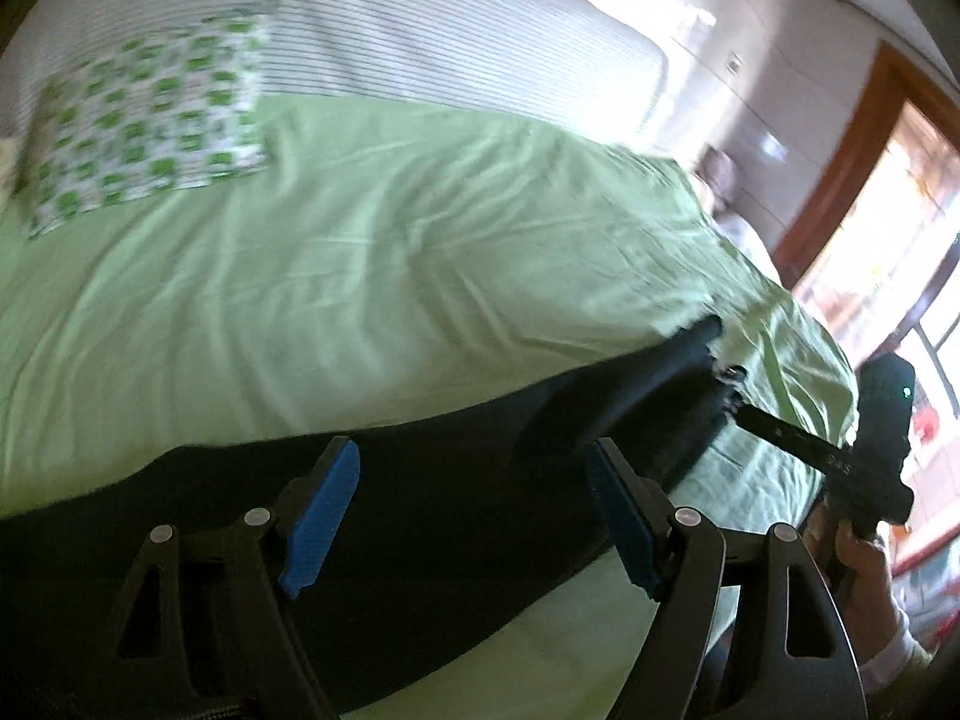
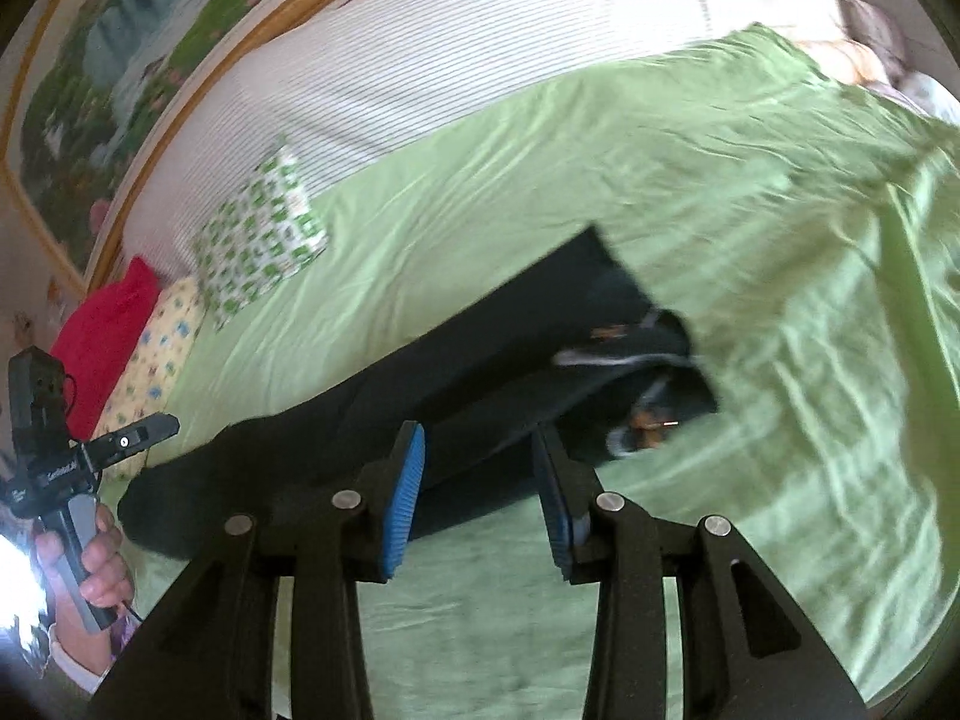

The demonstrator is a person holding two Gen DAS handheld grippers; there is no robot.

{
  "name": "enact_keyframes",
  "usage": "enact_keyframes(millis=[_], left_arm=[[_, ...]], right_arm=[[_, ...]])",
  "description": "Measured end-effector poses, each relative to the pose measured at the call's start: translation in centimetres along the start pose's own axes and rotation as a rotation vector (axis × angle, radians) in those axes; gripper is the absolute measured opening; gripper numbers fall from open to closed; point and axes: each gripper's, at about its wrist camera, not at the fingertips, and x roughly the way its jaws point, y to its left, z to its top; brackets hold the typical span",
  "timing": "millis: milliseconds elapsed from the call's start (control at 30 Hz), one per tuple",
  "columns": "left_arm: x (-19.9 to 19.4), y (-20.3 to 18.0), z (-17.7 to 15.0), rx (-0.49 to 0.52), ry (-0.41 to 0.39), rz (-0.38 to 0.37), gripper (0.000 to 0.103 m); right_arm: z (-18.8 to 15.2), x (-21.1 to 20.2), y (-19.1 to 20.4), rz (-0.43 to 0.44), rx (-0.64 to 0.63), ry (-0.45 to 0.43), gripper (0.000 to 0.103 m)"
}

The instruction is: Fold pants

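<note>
Black pants lie stretched out on a light green bed sheet; they also show in the left wrist view. The waistband end with white drawstrings points to the right. My right gripper is open, blue pads apart, just above the pants' near edge. My left gripper is open over the leg end. In the left wrist view the right gripper sits by the pants' far end, at the bed's right side. In the right wrist view the left gripper hovers at the left, hand-held.
A green-and-white patterned folded cloth lies on the bed near a white striped cover. A red pillow and a yellow patterned pillow sit at the bed's left. A framed picture hangs behind. A doorway is at right.
</note>
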Motion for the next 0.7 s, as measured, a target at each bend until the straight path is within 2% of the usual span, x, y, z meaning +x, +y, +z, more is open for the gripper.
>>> enact_keyframes(millis=[300, 667, 700], left_arm=[[4.2, -4.0, 1.9, 0.131, 0.086, -0.032, 0.079], [8.0, -7.0, 4.6, 0.215, 0.155, -0.099, 0.079], [8.4, -7.3, 4.9, 0.228, 0.16, -0.104, 0.079]], right_arm=[[0.4, 0.4, -3.0, -0.001, 0.084, -0.012, 0.039], [1.3, 2.3, -5.6, 0.096, 0.23, -0.025, 0.039], [1.3, 2.3, -5.6, 0.103, 0.223, -0.032, 0.033]])
